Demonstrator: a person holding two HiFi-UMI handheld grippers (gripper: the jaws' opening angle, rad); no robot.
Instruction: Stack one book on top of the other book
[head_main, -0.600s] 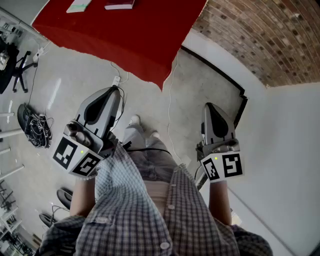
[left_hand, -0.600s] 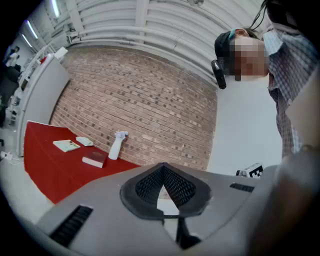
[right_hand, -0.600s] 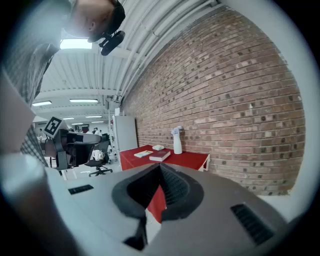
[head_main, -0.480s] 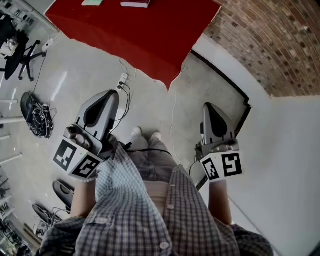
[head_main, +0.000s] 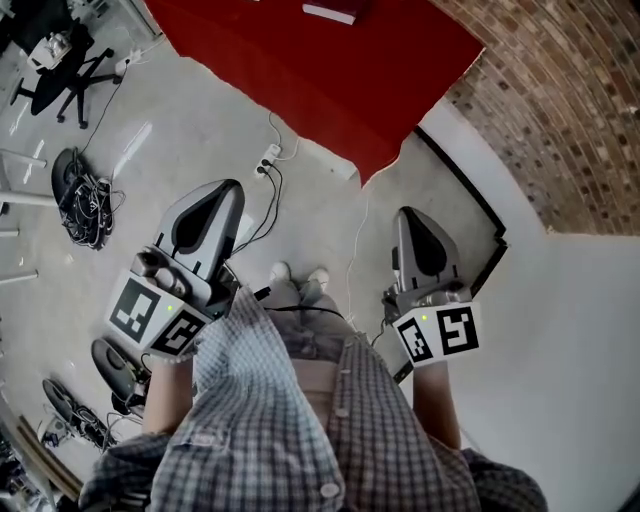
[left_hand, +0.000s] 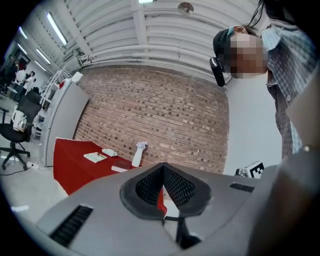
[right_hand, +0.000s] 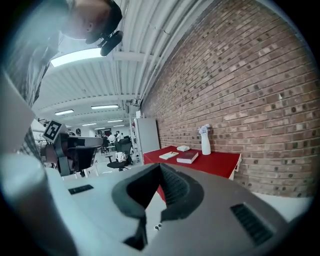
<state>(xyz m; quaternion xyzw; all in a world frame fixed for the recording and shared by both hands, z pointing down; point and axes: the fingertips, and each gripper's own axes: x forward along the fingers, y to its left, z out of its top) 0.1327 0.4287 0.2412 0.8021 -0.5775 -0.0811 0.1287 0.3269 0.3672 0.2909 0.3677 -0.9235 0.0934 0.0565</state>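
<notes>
A dark red book (head_main: 330, 12) lies on the red table (head_main: 330, 70) at the top of the head view. The right gripper view shows that book (right_hand: 188, 157) beside a light-covered book (right_hand: 169, 155) on the table (right_hand: 215, 162). The left gripper view has the light book (left_hand: 95, 157) and the dark book (left_hand: 120, 168) too. My left gripper (head_main: 222, 190) and right gripper (head_main: 408, 216) hang over the floor, well short of the table. Both are shut and hold nothing. The jaws meet in each gripper's own view: left gripper (left_hand: 162, 187), right gripper (right_hand: 159, 185).
A white spray bottle (right_hand: 205, 140) and a small white object (right_hand: 183, 148) stand on the table behind the books. A brick wall (head_main: 560, 90) runs at the right. An office chair (head_main: 60, 75), a cable heap (head_main: 85, 195) and a power strip (head_main: 268, 160) are on the floor at left.
The head view has swung left and down: the red table slid right, the light book left the top edge, and more floor shows at left. Both grippers stayed shut in about the same place.
</notes>
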